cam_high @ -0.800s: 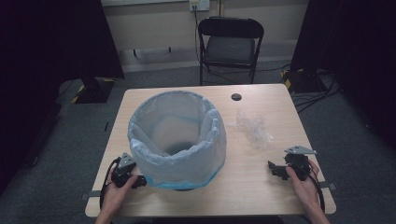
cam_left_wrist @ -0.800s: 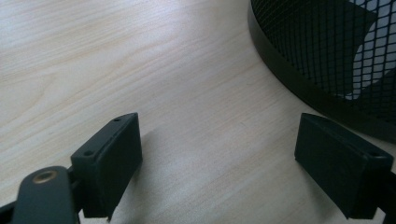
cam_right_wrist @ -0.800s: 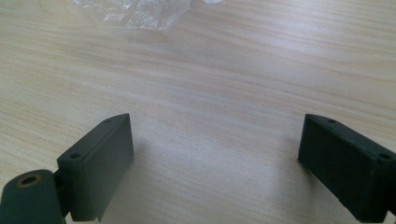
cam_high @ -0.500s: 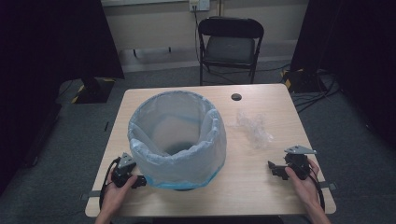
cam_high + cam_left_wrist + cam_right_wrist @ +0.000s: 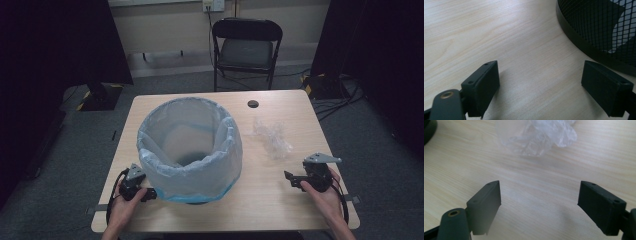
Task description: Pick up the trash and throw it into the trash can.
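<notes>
Right claw rests on bench at near right, jaws spread wide, nothing between them. Crumpled clear plastic bag lies just beyond it — straight ahead along the jaw line, slightly left, apart from the tips; in the right gripper view it sits at top centre. No clear long axis, it's a loose wad.

Left claw at near left, also wide and empty, just beside the base of the mesh bin w/ its blue-tinged liner. Bin stands between left claw and bag — right hand is prob. the nearer one for any pick.

Left gripper, right gripper: jaws wide (both hand-held).
</notes>
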The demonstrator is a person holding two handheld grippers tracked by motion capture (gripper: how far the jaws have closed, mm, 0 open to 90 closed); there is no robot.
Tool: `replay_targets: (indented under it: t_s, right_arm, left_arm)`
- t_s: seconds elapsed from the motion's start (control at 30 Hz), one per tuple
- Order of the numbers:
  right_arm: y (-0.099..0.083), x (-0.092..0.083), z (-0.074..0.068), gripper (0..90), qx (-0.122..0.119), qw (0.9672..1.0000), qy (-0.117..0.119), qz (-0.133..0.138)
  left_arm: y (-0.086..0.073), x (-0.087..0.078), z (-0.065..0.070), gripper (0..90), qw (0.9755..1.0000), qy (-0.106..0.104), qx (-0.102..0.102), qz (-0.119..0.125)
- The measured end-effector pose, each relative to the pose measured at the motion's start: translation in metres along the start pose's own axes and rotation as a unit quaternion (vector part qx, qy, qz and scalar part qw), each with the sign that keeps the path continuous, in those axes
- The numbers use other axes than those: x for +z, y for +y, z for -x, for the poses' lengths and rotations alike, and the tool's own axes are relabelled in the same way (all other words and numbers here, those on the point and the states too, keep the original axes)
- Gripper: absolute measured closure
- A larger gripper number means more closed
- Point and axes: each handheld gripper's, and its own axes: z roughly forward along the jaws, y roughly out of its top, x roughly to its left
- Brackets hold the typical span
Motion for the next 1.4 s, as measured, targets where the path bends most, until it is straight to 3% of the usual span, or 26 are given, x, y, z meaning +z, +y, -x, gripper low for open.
replay_targets:
  t_s: [0.3,0.37,0.7,0.8,0.83,0.93,0.97,1.13,1.2,1.3,1.4]
  right_arm:
    - [0.032,-0.007,-0.006,18.8,-0.003,0.9997,0.016,0.019]
    - [0.040,-0.006,-0.009,18.0,-0.013,0.9997,0.012,0.019]
    - [0.085,0.013,-0.010,16.5,-0.024,0.9993,0.014,0.026]
    - [0.099,0.023,-0.010,16.4,-0.034,0.9991,0.009,0.023]
    - [0.105,0.034,-0.009,16.8,-0.035,0.9992,0.014,0.016]
    - [0.109,0.046,-0.009,20.3,-0.043,0.9990,0.013,0.002]
    - [0.111,0.057,-0.008,29.4,-0.047,0.9987,0.013,-0.012]
    - [0.110,0.078,-0.007,34.6,-0.052,0.9979,0.014,-0.037]
    - [0.106,0.086,-0.004,37.0,-0.043,0.9977,0.020,-0.050]
    - [0.097,0.098,0.001,45.0,-0.044,0.9964,0.011,-0.072]
    - [0.093,0.101,0.004,51.4,-0.035,0.9967,0.014,-0.073]
  left_arm:
    - [0.000,0.000,0.000,14.5,1.0000,0.001,0.001,0.000]
    - [0.000,0.000,0.000,14.4,1.0000,0.002,0.003,-0.001]
    - [0.000,0.000,0.000,14.4,1.0000,0.000,0.000,0.000]
    - [0.000,0.000,0.000,14.4,1.0000,0.002,0.002,0.000]
    - [0.000,0.000,0.000,14.4,1.0000,0.001,0.001,0.000]
    - [0.000,0.000,0.000,14.4,1.0000,0.002,0.003,0.000]
    - [0.000,0.000,0.000,14.4,1.0000,0.002,0.003,0.000]
    - [0.000,0.000,0.000,14.4,1.0000,0.002,0.003,-0.001]
    - [0.000,0.000,0.000,14.5,1.0000,0.002,0.001,0.000]
    - [0.000,0.000,0.000,14.5,1.0000,0.002,0.002,0.000]
    - [0.000,0.000,0.000,14.5,1.0000,0.001,0.002,0.000]
